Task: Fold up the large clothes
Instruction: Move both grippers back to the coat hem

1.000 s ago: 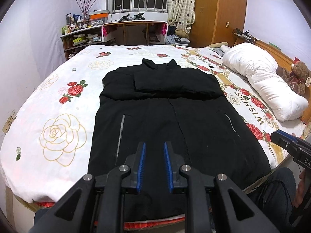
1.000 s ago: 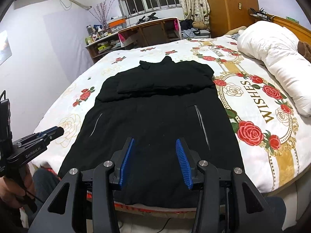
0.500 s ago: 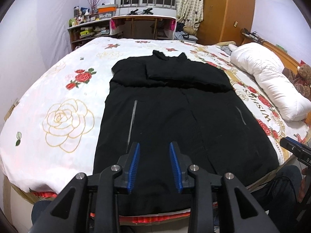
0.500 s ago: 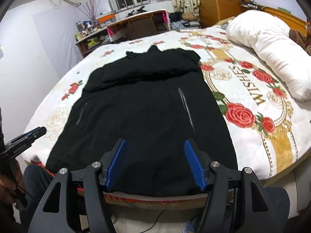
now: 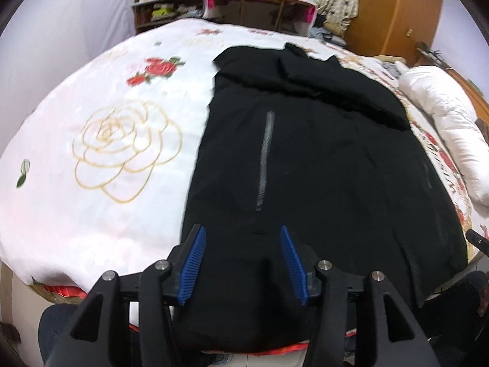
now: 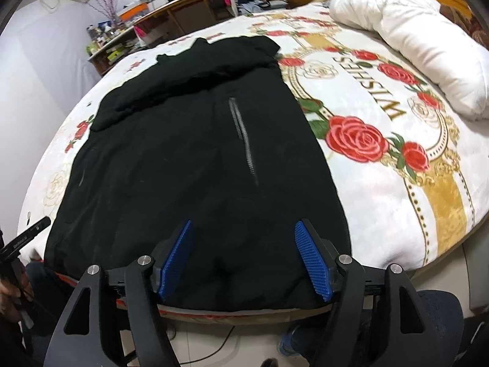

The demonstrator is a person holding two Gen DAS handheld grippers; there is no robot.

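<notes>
Left wrist view first: my left claw (image 5: 243, 264) hangs over the near hem of the black coat (image 5: 305, 159), blue pads spread about halfway, jaws having just been opening, and nothing pinched between them yet, only coat fabric lying below the gap. Over on the right wrist view, my right claw (image 6: 243, 261) is a touch wider, jaws also just been opening, empty too, poised above the hem at the bed's edge. The coat lies flat along the floral bedspread (image 5: 101, 140), collar at the far end, hem at the near end hanging just over the mattress edge. What looks done: both sleeves (image 6: 195, 70) are already folded in across the chest, so the body reads as a tidy rectangle. What I judge is left: grabbing the hem at two points and carrying it up toward the collar, probably more than one fold. White pillow (image 6: 406, 39) sits well clear.
</notes>
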